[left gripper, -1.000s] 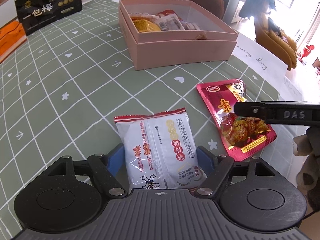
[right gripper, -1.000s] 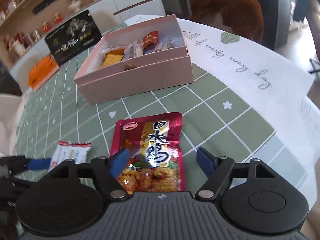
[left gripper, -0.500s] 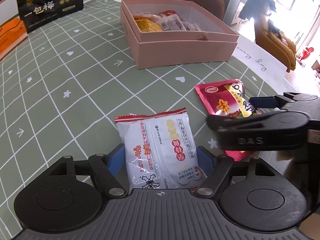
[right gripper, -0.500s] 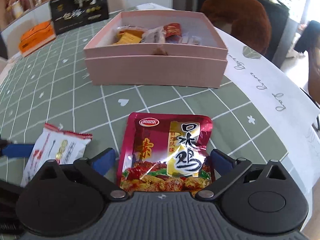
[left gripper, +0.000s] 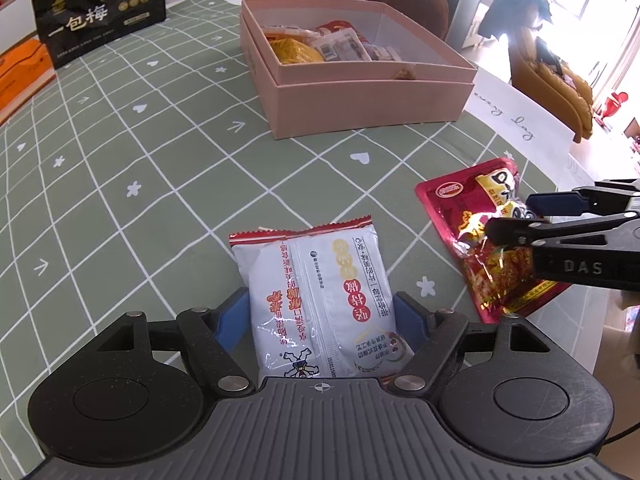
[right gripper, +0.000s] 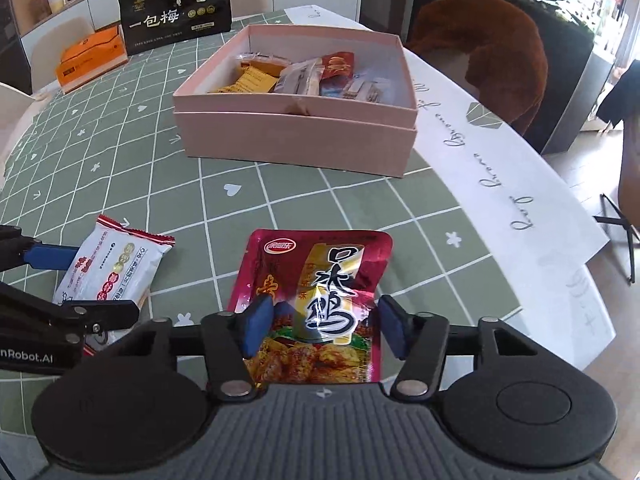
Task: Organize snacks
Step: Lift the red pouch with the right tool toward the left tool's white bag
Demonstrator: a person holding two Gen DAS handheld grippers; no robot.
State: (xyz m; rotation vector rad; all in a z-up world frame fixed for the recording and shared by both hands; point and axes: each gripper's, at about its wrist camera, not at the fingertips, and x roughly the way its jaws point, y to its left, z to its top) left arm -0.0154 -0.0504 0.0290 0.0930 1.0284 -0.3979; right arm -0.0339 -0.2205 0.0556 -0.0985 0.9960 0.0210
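A white snack packet [left gripper: 320, 300] lies on the green checked tablecloth between the blue pads of my left gripper [left gripper: 320, 316], which touch its two sides. It also shows in the right wrist view [right gripper: 116, 268]. A red foil chicken packet [right gripper: 316, 304] sits between the pads of my right gripper [right gripper: 324, 328], crumpled where they press it. It also shows in the left wrist view [left gripper: 480, 232], with the right gripper [left gripper: 516, 216] on it. The pink box [right gripper: 296, 140] holding several snacks stands farther back.
A black gift bag [right gripper: 176, 20] and an orange box [right gripper: 92, 60] stand at the far left of the table. A white lettered table runner [right gripper: 500, 184] runs along the right edge. A brown chair [right gripper: 480, 52] stands behind the table.
My right gripper has closed in on the red packet and now crumples it. My left gripper's pads have narrowed onto the white packet. Both packets stay on the table.
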